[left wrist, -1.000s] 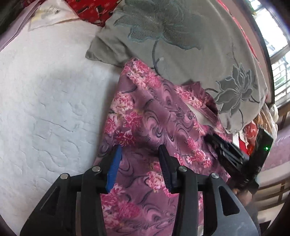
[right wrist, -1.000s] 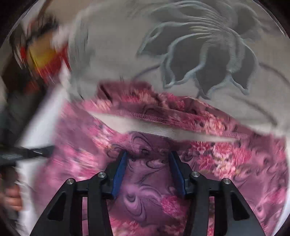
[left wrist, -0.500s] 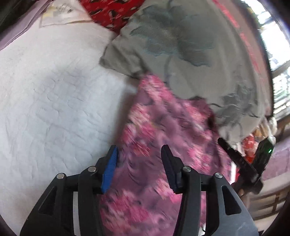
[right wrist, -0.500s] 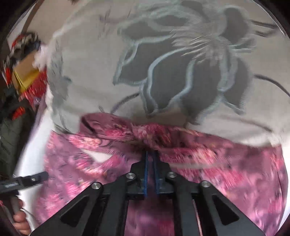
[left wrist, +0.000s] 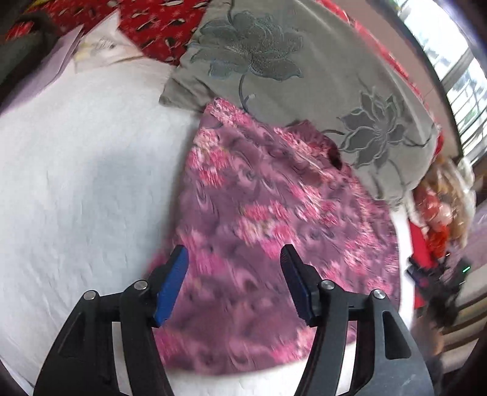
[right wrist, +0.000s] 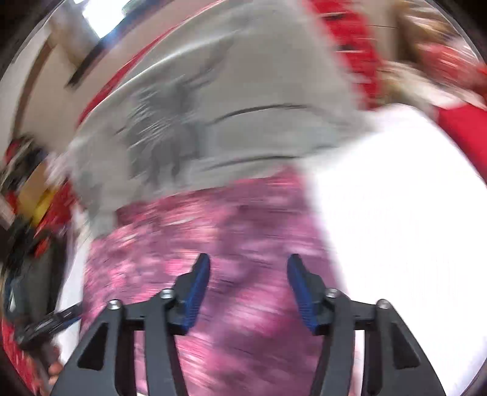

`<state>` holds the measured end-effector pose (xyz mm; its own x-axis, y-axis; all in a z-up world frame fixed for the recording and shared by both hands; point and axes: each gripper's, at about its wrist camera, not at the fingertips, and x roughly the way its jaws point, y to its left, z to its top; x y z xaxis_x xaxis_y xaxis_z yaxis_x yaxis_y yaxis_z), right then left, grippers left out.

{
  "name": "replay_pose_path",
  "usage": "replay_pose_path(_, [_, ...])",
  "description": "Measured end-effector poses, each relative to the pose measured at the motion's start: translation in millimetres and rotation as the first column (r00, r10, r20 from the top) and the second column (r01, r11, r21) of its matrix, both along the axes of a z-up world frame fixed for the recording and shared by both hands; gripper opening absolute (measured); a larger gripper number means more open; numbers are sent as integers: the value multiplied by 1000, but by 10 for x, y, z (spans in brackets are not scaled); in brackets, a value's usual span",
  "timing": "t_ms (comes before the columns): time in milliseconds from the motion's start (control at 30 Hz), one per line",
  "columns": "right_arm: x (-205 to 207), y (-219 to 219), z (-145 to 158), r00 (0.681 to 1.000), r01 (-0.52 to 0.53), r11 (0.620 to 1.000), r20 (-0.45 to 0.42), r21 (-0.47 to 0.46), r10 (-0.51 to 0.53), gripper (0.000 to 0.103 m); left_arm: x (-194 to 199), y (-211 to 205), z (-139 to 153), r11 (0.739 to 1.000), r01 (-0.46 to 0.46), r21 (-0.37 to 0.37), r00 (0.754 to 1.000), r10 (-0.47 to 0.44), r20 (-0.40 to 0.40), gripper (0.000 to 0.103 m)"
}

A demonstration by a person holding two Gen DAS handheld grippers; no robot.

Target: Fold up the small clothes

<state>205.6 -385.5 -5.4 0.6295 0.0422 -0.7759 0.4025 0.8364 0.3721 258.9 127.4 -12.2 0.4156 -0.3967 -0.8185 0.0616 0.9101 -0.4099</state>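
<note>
From the left wrist, the left gripper point(left wrist: 232, 259) hangs over the pink floral garment point(left wrist: 268, 231) on the white bedcover point(left wrist: 76, 182), jaws opening with nothing pinched; the garment's far edge meets the grey pillow point(left wrist: 289, 76). From the right wrist everything is smeared, but the right gripper point(right wrist: 248, 268) is also opening, empty, above the garment point(right wrist: 243, 231).

no text, label, brand, number or sign is being shown legibly in either view. only flower patterns are being displayed on the grey pillow point(left wrist: 304, 70) and the pink garment point(left wrist: 268, 219), and the red cloth point(left wrist: 164, 27) is being seen with small dark and white marks too blurred to be read as writing.
</note>
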Motion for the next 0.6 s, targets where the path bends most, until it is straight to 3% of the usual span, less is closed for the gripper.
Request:
replay_pose_path(100, [-318, -247, -314, 996, 58, 987, -70, 150, -48, 61, -2, -160, -242, 999, -5, 43, 998, 8, -66, 62])
replay_pose_path(133, [-279, -234, -408, 995, 34, 980, -99, 198, -15, 53, -20, -166, -284, 998, 2, 64, 998, 3, -68, 62])
replay_pose_path(167, [-291, -206, -422, 997, -5, 977, -77, 215, 22, 17, -45, -196, -290, 996, 12, 83, 998, -8, -54, 62])
replay_pose_path(200, [-347, -173, -332, 999, -51, 978, -7, 202, 54, 10, -68, -214, -266, 994, 21, 104, 999, -17, -44, 62])
replay_pose_path(267, [-461, -182, -144, 995, -63, 986, 88, 151, 51, 7, -101, -210, -268, 993, 25, 119, 998, -18, -56, 62])
replay_pose_path(300, [-499, -205, -128, 996, -43, 990, 88, 131, 32, 2, -94, -205, -280, 993, 26, 117, 998, -19, -59, 62])
replay_pose_path(433, [-450, -354, -477, 998, -15, 990, -60, 137, 23, 3, -89, -173, -302, 995, 16, 96, 997, -8, -81, 62])
replay_pose_path(500, [-451, -312, -330, 999, -11, 995, -47, 94, 16, 5, -140, -140, -207, 995, 4, 95, 997, 3, -76, 62])
replay_pose_path(533, [-465, -279, -238, 999, 3, 998, -34, 61, -1, 12, -166, -143, -169, 996, -2, 94, 998, 9, -69, 62])
replay_pose_path(600, [-566, -235, -37, 999, 0, 999, 41, 47, -2, 12, -235, -135, -98, 998, -10, 67, 999, 13, -49, 62])
